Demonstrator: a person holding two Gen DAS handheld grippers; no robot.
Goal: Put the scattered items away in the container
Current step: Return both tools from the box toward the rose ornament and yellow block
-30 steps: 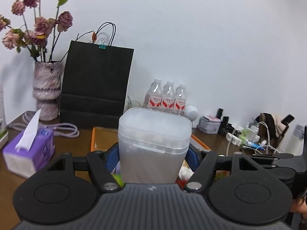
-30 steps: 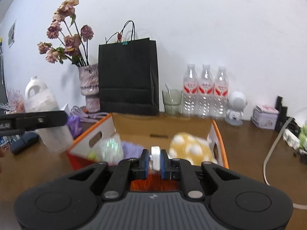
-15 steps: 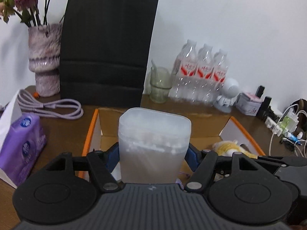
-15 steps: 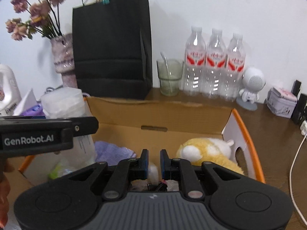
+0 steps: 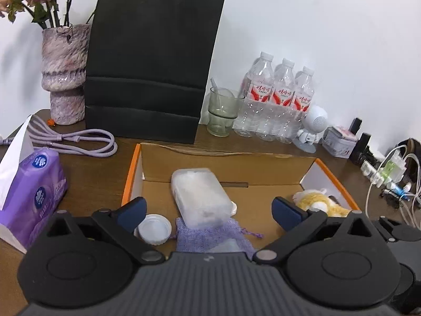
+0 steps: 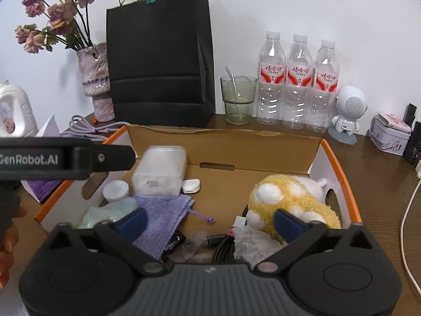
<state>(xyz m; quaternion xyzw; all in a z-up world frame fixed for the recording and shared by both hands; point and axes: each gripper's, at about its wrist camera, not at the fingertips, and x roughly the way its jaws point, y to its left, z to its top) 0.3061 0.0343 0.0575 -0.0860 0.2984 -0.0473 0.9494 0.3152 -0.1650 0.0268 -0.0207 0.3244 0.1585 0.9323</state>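
Frosted plastic, the lidded tub (image 5: 201, 197) lies tilted inside the cardboard box (image 5: 229, 155), resting on a purple cloth pouch (image 5: 210, 234) beside a white cap (image 5: 154, 229). Both the left gripper (image 5: 209, 210) and right gripper (image 6: 210, 220) are opening, fingers wide apart and clamping nothing. A yellow plush toy (image 6: 286, 200) fills the box's right end on the brown surface (image 5: 92, 168).

Brown wooden table (image 5: 100, 173): cardboard box (image 5: 226, 162), black paper bag (image 5: 150, 60), vase (image 5: 64, 73), tissue pack (image 5: 31, 197), purple cable (image 5: 79, 142), glass (image 5: 222, 112), three water bottles (image 5: 279, 102), possibly a tin (image 5: 339, 144).
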